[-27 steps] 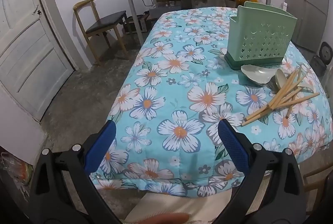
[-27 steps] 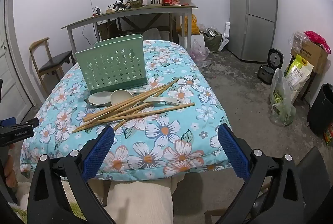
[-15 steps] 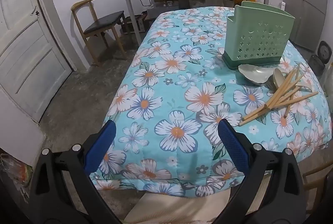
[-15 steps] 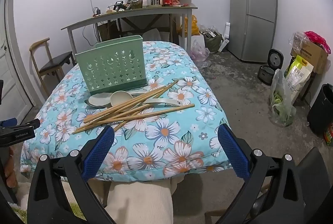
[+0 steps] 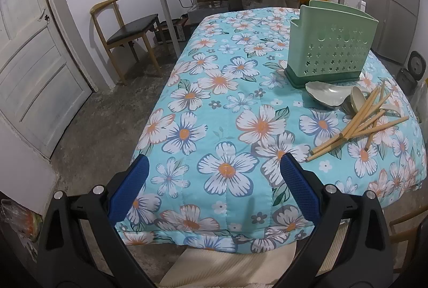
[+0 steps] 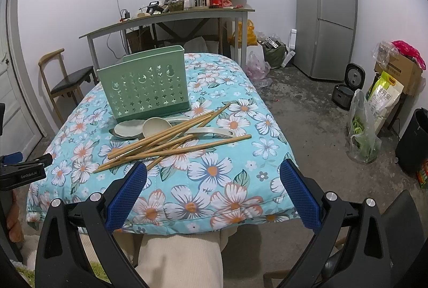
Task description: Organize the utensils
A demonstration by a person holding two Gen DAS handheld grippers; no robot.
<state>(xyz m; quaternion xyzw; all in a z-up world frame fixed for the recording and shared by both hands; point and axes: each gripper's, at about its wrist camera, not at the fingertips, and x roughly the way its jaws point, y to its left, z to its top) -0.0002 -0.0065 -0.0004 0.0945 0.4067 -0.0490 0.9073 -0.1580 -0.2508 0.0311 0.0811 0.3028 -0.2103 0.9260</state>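
Right wrist view, status?
— Operator: right gripper (image 6: 213, 182) has its blue-padded jaws spread wide, nothing held, hovering over the near edge of the turquoise floral quilted table cover (image 6: 214, 197). Against the frames under a second old, the scene sits slightly lower and nearer: the gripper has eased forward toward the work.

Left side?
— Operator: left gripper (image 5: 214, 177) likewise fully open and empty, above the near-left part of the cover. It has advanced and lifted a little; the utensil pile now lies closer to its right finger (image 5: 299, 189).

Task items, near to far?
— Operator: loose pile of long bamboo chopsticks (image 6: 171, 143) lies crossed just beyond the right gripper, resting on pale cream plastic serving spoons (image 6: 157, 127) and a pale green scalloped spoon rest (image 6: 128, 127). Directly behind stands the mint-green perforated plastic utensil holder (image 6: 145, 92), upright, apparently empty. Beyond the table: grey metal-legged workbench (image 6: 171, 20) with clutter.

Meaning?
— Operator: judged as approach phase; no utensil sorted yet. The right gripper is better placed for a first chopstick pick
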